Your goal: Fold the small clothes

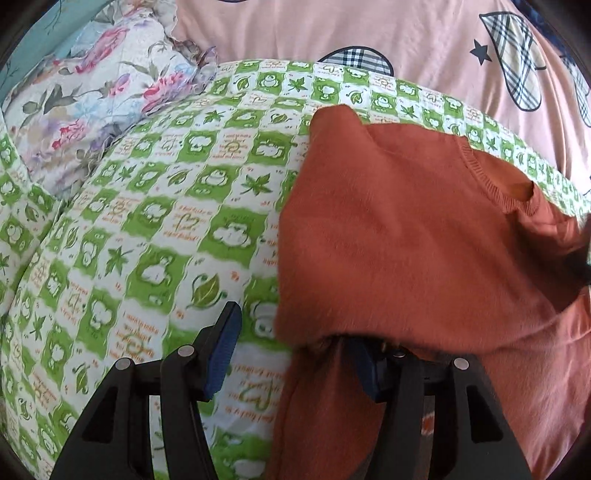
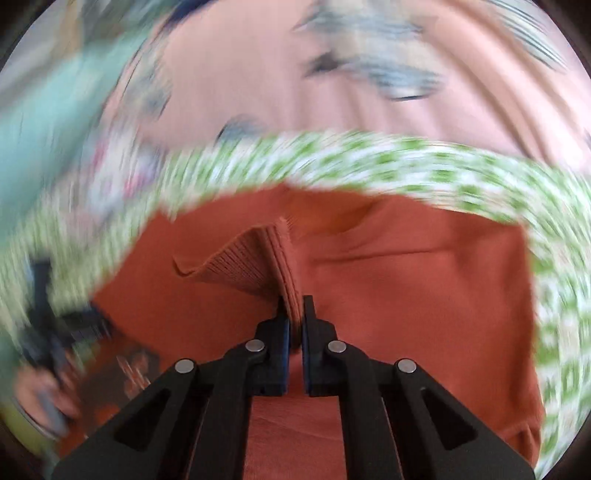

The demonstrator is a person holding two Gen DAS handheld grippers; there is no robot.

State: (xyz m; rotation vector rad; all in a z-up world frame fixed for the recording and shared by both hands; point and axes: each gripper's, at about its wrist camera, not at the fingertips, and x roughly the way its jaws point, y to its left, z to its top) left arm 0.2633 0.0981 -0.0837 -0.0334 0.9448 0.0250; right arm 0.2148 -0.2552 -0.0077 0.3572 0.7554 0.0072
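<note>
A rust-orange knit sweater [image 1: 424,240] lies on a green-and-white checked sheet [image 1: 166,229]. My left gripper [image 1: 295,332] is open. Its left finger [image 1: 221,347] is bare over the sheet and its right finger is hidden under the sweater's edge, which drapes over it. In the right wrist view, which is motion-blurred, my right gripper [image 2: 294,314] is shut on a ribbed cuff or hem [image 2: 258,266] of the sweater [image 2: 406,295] and holds it lifted above the rest of the garment. The left gripper shows blurred at the far left [image 2: 55,332].
A floral pillow [image 1: 92,103] lies at the back left on the sheet. A pink cover with plaid patches [image 1: 369,33] lies behind the sheet. A teal cloth [image 1: 44,44] is at the far left corner.
</note>
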